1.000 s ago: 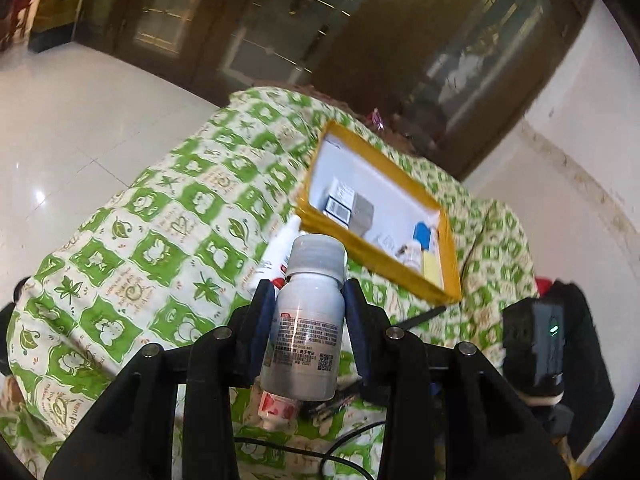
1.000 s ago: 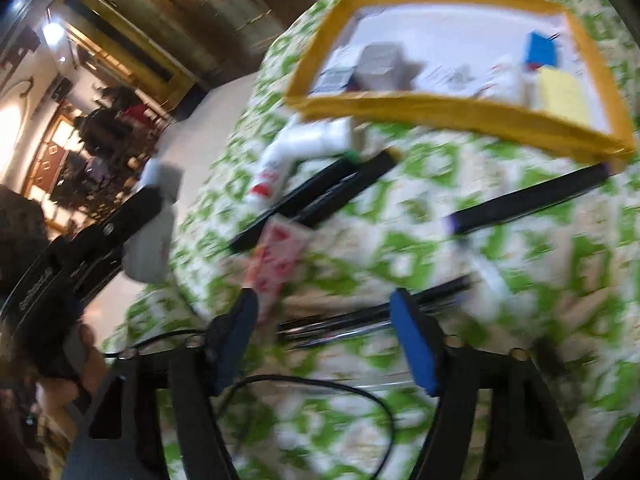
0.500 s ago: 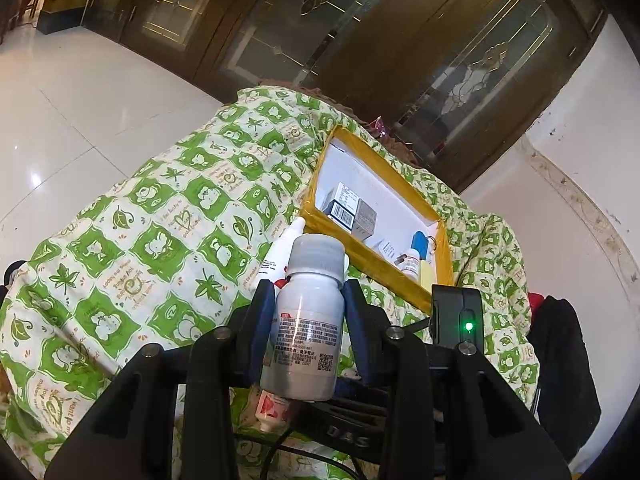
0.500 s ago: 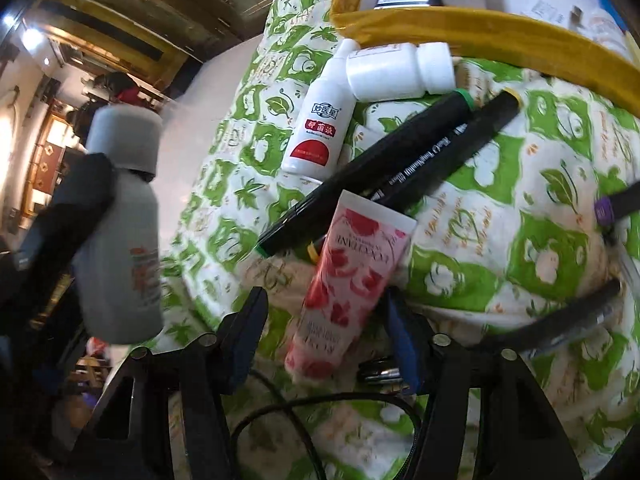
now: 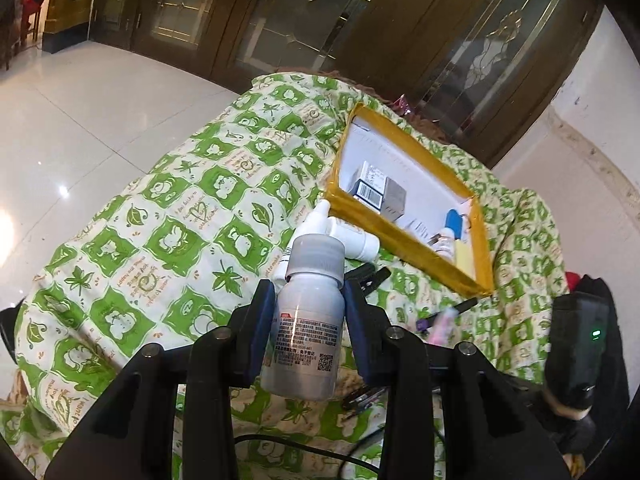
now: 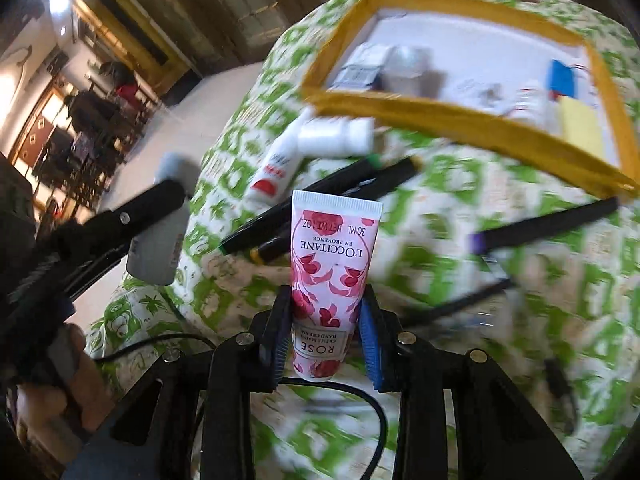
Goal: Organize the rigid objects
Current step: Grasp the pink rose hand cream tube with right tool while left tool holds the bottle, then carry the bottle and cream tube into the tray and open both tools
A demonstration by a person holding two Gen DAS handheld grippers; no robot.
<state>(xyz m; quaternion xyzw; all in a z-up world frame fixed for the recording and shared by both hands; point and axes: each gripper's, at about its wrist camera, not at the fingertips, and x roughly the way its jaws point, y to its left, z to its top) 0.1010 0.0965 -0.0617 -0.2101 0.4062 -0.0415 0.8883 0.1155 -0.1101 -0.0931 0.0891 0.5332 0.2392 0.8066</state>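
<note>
Jaws of the left gripper [image 5: 310, 332] pinch a grey plastic bottle [image 5: 306, 320] by its body, upright, grey cap on top and a printed label facing the camera. Jaws of the right gripper [image 6: 326, 330] pinch a pink hand cream tube [image 6: 332, 276] near its cap end, so the flat crimped end points up and away and the rose-patterned print reads upside down. Both things are held above a worktop covered by a green and cream quilted cloth [image 5: 168, 216].

Beyond the tube, two black markers [image 6: 320, 196] lie side by side on the cloth. Just past them lie a slim white bottle with a red label [image 6: 276, 164] and a small white bottle [image 6: 336, 136] on its side, the two touching, close against the near wall of a yellow-rimmed tray [image 6: 460, 126]. Inside the tray, a barcoded box [image 5: 370, 186] and a grey box [image 5: 394, 198] sit together at the left, with a blue item [image 5: 454, 220], a yellow item [image 5: 464, 256] and a small vial [image 5: 444, 242] at the right. Another black marker with a purple end [image 6: 544, 226] lies on the cloth to the right, near the tray's corner.

From the right wrist view, the left gripper with its bottle appears at the left edge, well apart from the tube. Much of that view is blurred.
</note>
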